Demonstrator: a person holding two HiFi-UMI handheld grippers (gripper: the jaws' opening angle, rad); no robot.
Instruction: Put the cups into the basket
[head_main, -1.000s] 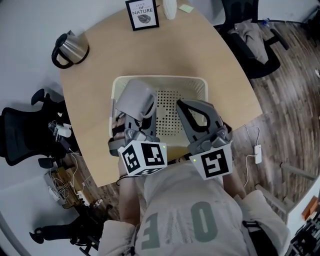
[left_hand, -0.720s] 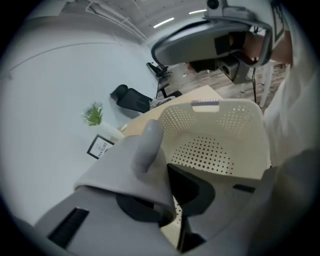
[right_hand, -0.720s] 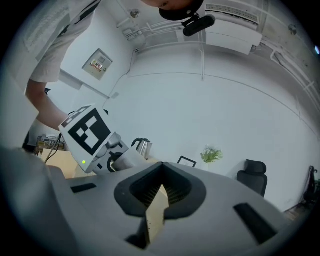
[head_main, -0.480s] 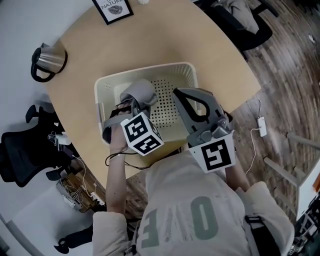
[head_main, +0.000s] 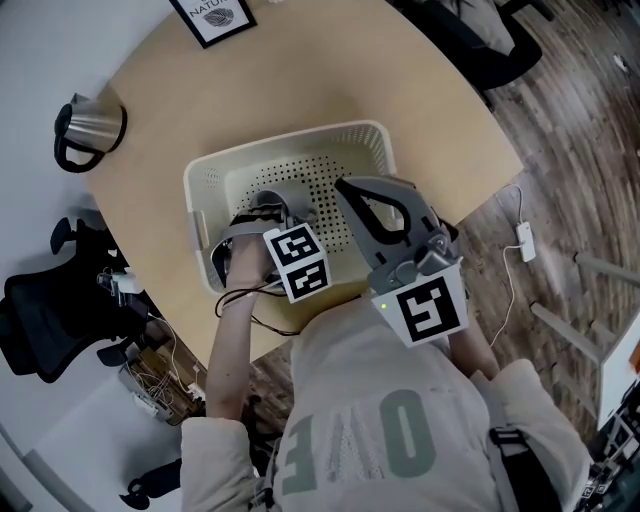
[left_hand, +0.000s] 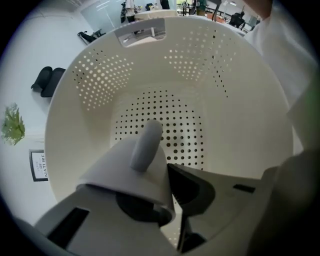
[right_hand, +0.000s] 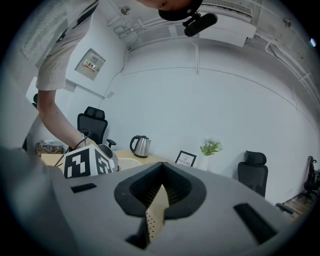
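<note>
Lower than half a second ago, the left hand-held gripper (head_main: 266, 212) has sunk further into the basket (head_main: 300, 138), and its marker cube (head_main: 297, 263) now sits just over the near wall. Nearest the head camera is the person's light shirt (head_main: 370, 420) and, at its upper right, the right marker cube (head_main: 423, 308). The right hand-held gripper (head_main: 350, 190) hovers above the basket's near right part with its jaws brought together. Only a thin slit between them shows a strip of the perforated basket, and nothing is held there.

The left gripper view looks down into the basket. The jaws are clamped on the wall of a grey cup (left_hand: 135, 167): the left jaw runs under and into the cup, and the right jaw's dark pad presses on its outer side. The cup lies tilted, its open mouth toward the camera and its handle (left_hand: 146, 145) pointing up and away. It hangs inside the basket, above the perforated floor (left_hand: 170, 125); whether it touches that floor cannot be told.

The basket stands on the rounded wooden counter (head_main: 330, 70), near the person's edge. Farther off on the counter are a steel kettle (head_main: 85, 125) at the left and a framed picture (head_main: 210, 15) at the far edge.
</note>
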